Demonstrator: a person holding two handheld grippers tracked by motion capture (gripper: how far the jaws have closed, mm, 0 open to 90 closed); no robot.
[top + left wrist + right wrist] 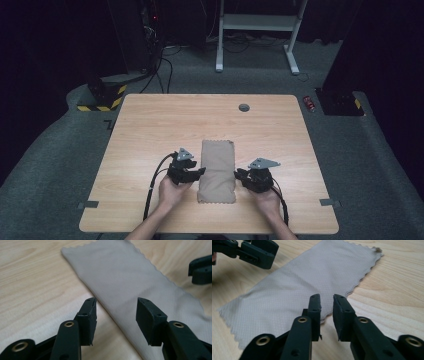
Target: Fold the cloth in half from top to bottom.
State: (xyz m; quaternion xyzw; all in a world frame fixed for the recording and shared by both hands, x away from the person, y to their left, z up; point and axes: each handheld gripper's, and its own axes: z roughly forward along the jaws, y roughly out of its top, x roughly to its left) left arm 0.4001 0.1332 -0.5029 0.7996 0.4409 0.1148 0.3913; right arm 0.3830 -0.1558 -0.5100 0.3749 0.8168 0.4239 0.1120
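Here, in the high view, a beige cloth [217, 171] lies flat on the worktop [150, 125], folded into a long narrow strip running from twelve to six o'clock, near the person's edge. The left hand-held gripper [200, 171] sits at nine o'clock of the cloth, its tips just at the long edge, and the right hand-held gripper [239, 174] sits at three o'clock, just beside the opposite edge. Each points inward, which suits taking both long sides at once, probably for another fold or a lift. A small round grommet [244, 107] lies well apart toward twelve o'clock.

In the left gripper view, the left hand-held gripper [116, 312] stands wide open, holding nothing. Its jaws straddle the cloth's [130, 282] folded edge: one jaw over bare wood, the other over the fabric. That spread looks set to close on the edge. The right hand-held gripper's tip [200, 269] shows at two o'clock, past the zigzag-cut far edge.

In the right gripper view, the right hand-held gripper [327, 315] has its jaws drawn near to each other with a narrow gap between them, and no fabric is caught there. They aim at the cloth's [299, 290] scalloped edge, just short of it, where layered edges show. The left hand-held gripper [259, 252] appears at eleven o'clock, across the strip.
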